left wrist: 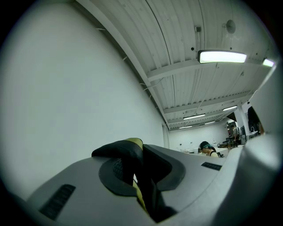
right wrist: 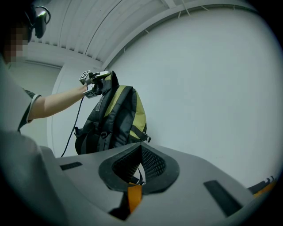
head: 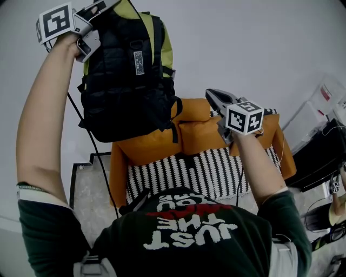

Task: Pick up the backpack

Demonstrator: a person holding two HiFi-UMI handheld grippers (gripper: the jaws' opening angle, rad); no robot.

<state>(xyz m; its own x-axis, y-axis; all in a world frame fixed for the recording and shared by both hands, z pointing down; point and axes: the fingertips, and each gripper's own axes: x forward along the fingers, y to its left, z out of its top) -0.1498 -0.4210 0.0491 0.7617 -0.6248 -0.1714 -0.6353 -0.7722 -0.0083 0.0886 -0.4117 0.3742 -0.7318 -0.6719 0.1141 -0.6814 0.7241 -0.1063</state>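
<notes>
L gripper [head: 110, 5] clamped tight on backpack [head: 127, 81] top loop [left wrist: 120, 151] — padded black/lime nylon, bag hangs free. R gripper [right wrist: 140, 148] closed, empty — mesh-textured pads [right wrist: 153, 162] touching.

backpack [head: 127, 81]: matt black woven cloth, quilted padding, yellow-green cloth panels, webbing straps. left gripper [left wrist: 140, 152] at backpack top: grey matt moulded plastic shell. right gripper [right wrist: 140, 150], same shell; black pads [right wrist: 154, 164] with a fine mesh texture. Below backpack: armchair [head: 146, 149] in matt orange cloth, striped woven throw [head: 205, 173] on it. wall [head: 248, 43] behind backpack: smooth, matt white.
</notes>
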